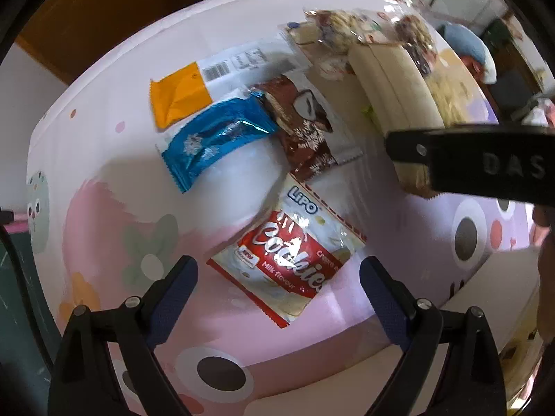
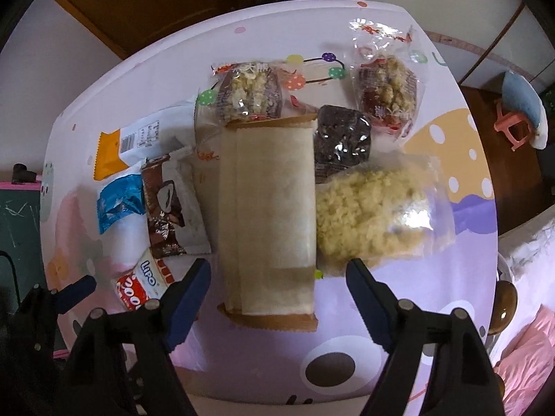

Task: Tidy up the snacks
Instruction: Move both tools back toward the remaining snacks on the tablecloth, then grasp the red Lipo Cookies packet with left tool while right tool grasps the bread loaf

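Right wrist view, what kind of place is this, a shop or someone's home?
Probably a home: a cartoon-print tablecloth under loose snack packets, a pink stool on the floor, and wooden furniture behind the table.

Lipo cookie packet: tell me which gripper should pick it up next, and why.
Left. The left gripper is open with the Lipo cookie packet lying between its fingers. The right gripper, also open, is lined up over the long beige packet, with the cookies off to its side.
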The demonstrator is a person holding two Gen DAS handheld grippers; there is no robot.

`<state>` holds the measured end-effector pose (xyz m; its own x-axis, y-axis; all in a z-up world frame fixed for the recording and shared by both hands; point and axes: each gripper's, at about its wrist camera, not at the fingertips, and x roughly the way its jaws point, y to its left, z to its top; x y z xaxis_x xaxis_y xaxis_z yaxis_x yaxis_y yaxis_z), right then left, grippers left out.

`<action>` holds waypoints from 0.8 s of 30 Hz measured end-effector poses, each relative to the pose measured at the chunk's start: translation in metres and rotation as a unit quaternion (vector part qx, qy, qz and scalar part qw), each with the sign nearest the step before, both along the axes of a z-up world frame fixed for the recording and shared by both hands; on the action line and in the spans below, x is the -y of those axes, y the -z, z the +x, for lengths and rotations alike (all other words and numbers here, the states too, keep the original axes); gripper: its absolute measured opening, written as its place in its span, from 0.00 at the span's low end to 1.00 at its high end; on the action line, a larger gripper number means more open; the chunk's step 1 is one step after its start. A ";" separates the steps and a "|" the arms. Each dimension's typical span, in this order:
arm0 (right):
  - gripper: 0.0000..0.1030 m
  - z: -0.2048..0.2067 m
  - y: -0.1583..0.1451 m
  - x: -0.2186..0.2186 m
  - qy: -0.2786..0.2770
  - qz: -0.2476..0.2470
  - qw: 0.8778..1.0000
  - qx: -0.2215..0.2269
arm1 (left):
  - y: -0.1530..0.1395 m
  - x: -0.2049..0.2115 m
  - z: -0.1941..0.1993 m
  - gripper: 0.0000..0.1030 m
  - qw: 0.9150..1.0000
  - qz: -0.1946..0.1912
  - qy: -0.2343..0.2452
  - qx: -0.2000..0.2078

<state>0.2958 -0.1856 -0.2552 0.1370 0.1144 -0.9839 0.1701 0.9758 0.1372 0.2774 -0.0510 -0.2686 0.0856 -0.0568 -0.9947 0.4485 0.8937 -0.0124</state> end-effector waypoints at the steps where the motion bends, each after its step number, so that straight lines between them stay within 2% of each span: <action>1: 0.78 0.001 0.001 -0.004 -0.004 -0.011 1.000 0.001 | 0.001 0.001 -0.001 0.91 1.000 0.003 0.003 0.001; 3: 0.74 0.003 0.002 -0.012 -0.016 -0.034 0.999 0.001 | 0.004 0.002 -0.001 0.91 1.000 0.012 0.005 0.003; 5: 0.53 0.003 0.002 -0.024 -0.035 -0.063 0.997 0.005 | 0.006 0.003 0.002 0.86 1.000 0.016 0.000 -0.001; 7: 0.53 0.001 0.002 -0.030 -0.048 -0.075 0.996 0.008 | 0.009 0.002 0.006 0.83 1.000 0.015 -0.009 -0.008; 9: 0.53 -0.002 0.002 -0.031 -0.052 -0.070 0.996 0.009 | 0.013 -0.001 0.009 0.78 1.000 0.012 -0.018 -0.014; 14: 0.52 -0.018 -0.002 -0.023 -0.059 -0.047 0.997 0.010 | 0.016 -0.006 0.013 0.73 0.999 0.006 -0.045 -0.024; 18: 0.52 -0.027 -0.005 -0.018 -0.060 -0.037 0.997 0.011 | 0.013 -0.012 0.014 0.59 0.997 -0.013 -0.063 -0.030; 24: 0.52 -0.039 -0.016 -0.015 -0.061 -0.018 0.998 0.020 | 0.010 -0.016 0.019 0.55 0.996 -0.017 -0.076 -0.038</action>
